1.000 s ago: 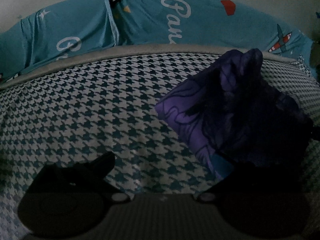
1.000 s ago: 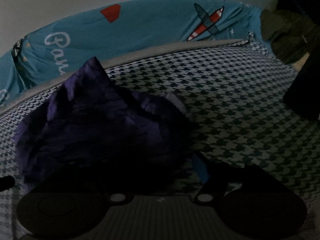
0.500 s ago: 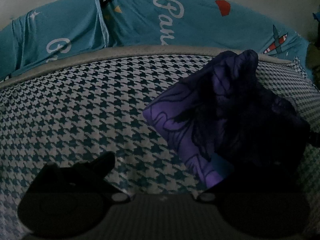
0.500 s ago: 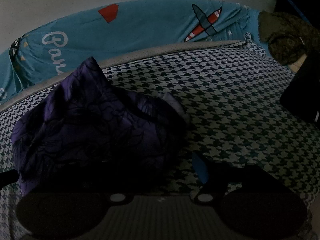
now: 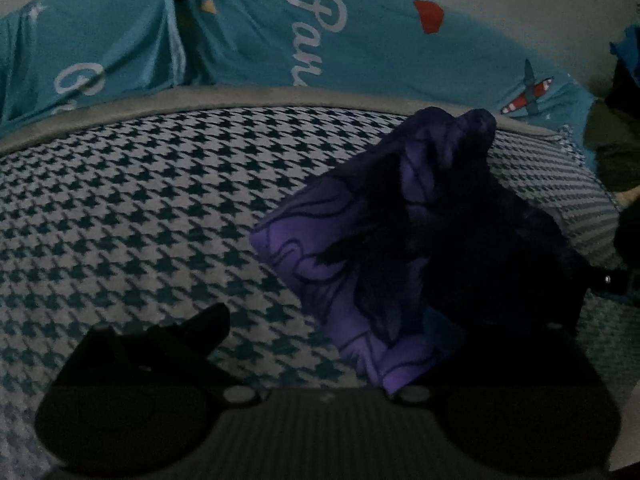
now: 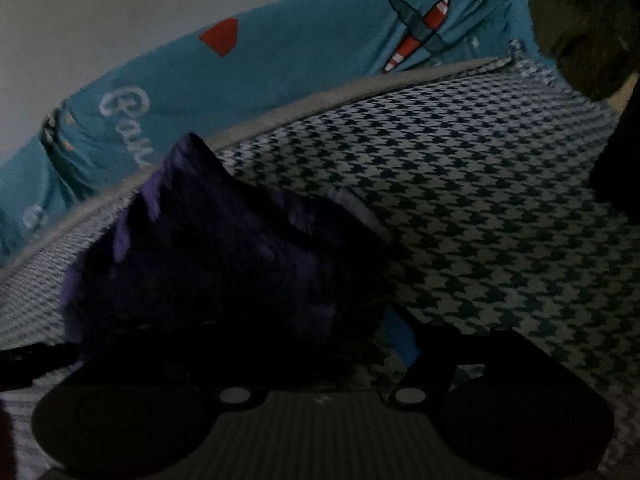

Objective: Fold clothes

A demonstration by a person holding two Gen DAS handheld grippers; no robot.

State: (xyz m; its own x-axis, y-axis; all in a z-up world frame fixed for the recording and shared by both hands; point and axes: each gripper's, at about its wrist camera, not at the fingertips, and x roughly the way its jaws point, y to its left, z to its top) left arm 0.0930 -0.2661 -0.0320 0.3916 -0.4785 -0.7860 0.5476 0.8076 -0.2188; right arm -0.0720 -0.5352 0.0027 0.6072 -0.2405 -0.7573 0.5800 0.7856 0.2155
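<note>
A crumpled purple garment point(image 5: 400, 248) with dark line print lies bunched on the houndstooth blanket point(image 5: 140, 208). My left gripper point(image 5: 328, 320) is open. Its left finger point(image 5: 200, 328) rests bare on the blanket, and the garment's near corner drapes over its right finger. In the right wrist view the same purple garment point(image 6: 224, 264) fills the left half. My right gripper point(image 6: 312, 332) stands open; the cloth hides its left finger, and its right finger point(image 6: 420, 356) with a blue pad is just beside the bundle. The scene is dim.
A teal sheet point(image 5: 360, 52) printed with white lettering, red shapes and a plane runs along the back behind the blanket's grey border point(image 5: 240, 96). Dark olive clothing point(image 6: 580, 48) is heaped at the far right, with a dark object point(image 6: 624, 160) below it.
The right wrist view has shifted sideways and blurred, and the bundle sits a little lower in it. In the left view the bundle has drifted towards the centre. Both jaws stay as wide.
</note>
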